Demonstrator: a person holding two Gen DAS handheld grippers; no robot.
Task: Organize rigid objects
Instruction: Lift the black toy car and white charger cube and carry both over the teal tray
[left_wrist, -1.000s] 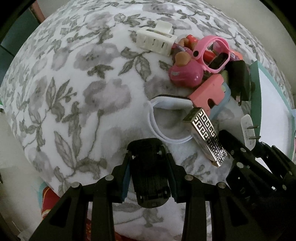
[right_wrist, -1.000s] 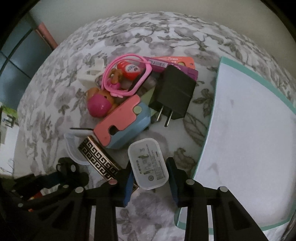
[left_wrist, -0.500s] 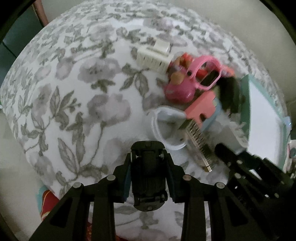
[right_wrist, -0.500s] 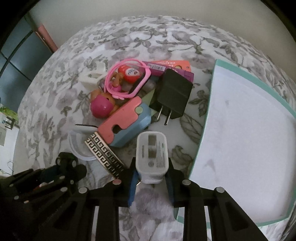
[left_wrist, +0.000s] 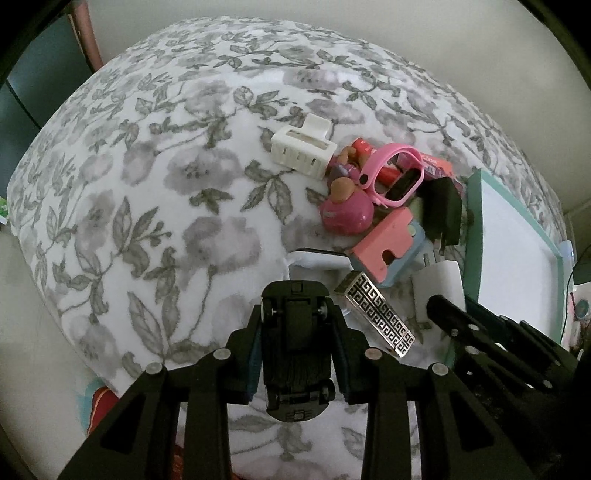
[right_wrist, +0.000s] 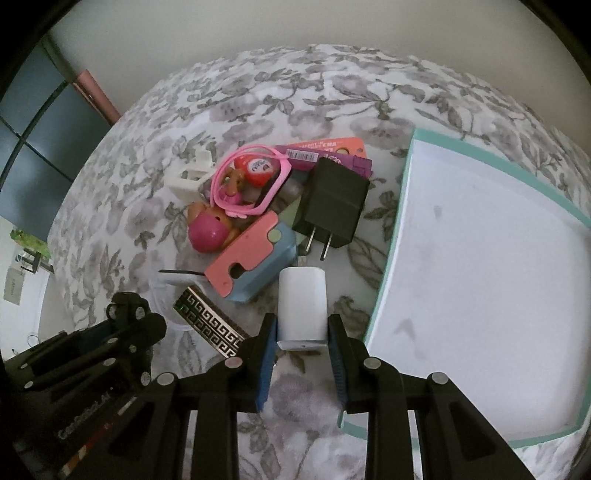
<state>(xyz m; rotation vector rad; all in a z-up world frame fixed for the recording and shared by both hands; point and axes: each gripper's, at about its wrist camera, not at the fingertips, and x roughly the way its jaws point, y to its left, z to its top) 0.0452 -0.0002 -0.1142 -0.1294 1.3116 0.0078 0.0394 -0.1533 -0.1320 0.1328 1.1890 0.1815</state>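
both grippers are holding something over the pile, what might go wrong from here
1. The right gripper clamps only the lower end of the white charger; most of it sticks out past the pads, so it might pivot or slip on the way to the teal-rimmed box.
2. The left gripper with the black toy car sits close beside the right one, so the two could bump.
3. The patterned metal bar lies just below and could get knocked.

White charger (right_wrist: 302, 306) prongs hidden (label txt too small).
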